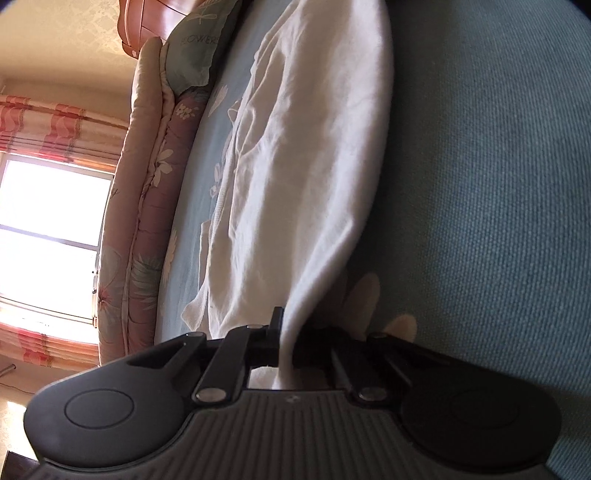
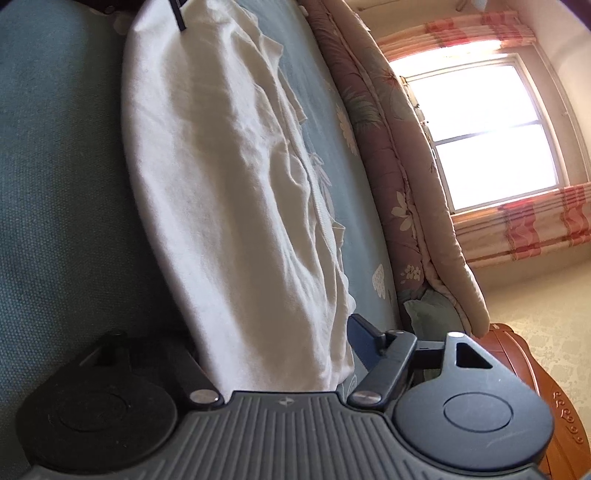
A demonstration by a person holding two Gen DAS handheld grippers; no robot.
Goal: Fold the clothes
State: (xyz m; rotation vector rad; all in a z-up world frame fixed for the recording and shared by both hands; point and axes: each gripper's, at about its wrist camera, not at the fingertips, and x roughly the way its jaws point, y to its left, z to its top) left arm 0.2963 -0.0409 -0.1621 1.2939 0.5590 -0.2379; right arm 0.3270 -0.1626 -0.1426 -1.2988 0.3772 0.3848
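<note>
A bedroom is showing in the left wrist view, tipped on its side: a bright window point(image 1: 51, 236) is glaring at the left edge beneath a pink striped curtain point(image 1: 55, 129), and its panes are blown out to white. A blue-green bedsheet point(image 1: 491, 177) is filling the right half, with a rolled floral quilt point(image 1: 147, 206) and a pillow point(image 1: 192, 55) lying along its far side. A white garment point(image 1: 303, 155) is stretching across the sheet, and its near end is narrowing into the left gripper point(image 1: 286, 343), whose fingers are clenching on the cloth. The right finger is sitting in deep shadow, so its pad is hard to make out.

In the right wrist view the same bedsheet point(image 2: 62, 206) is taking up the left side, and the window point(image 2: 487, 144) is glaring at the upper right beside the quilt point(image 2: 391, 166). A wooden bed frame point(image 2: 535, 373) is running out of the picture at the lower right. The garment point(image 2: 229, 177) is running up from the right gripper point(image 2: 280, 354), which appears to be pinching the cloth's near edge; its left finger is buried in shadow behind the fabric. At the top, the far corner is being cut off, with a dark finger point(image 2: 179, 14) pressing on it.
</note>
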